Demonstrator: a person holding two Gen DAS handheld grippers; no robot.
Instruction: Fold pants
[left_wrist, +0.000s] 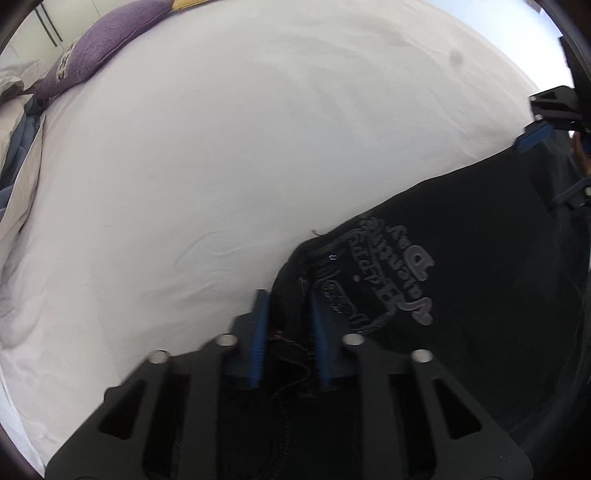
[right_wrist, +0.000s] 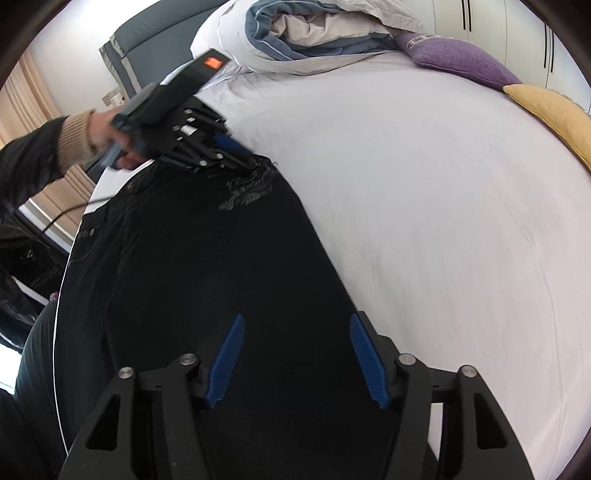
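Black pants (right_wrist: 207, 258) with grey embroidered lettering (left_wrist: 395, 273) lie on a white bed sheet (left_wrist: 221, 166). My left gripper (left_wrist: 288, 317) is shut on the pants' corner edge next to the lettering; it also shows in the right wrist view (right_wrist: 240, 158), held by a hand at the pants' far end. My right gripper (right_wrist: 295, 332) is open, its blue fingers (right_wrist: 365, 354) spread just above the black fabric near the pants' right edge. It appears at the far right of the left wrist view (left_wrist: 543, 129).
A purple cushion (right_wrist: 458, 59) and a yellow cushion (right_wrist: 554, 110) lie at the bed's far side. A bundled blue and white duvet (right_wrist: 306, 33) sits at the head. The person's arm (right_wrist: 40, 147) reaches in from the left.
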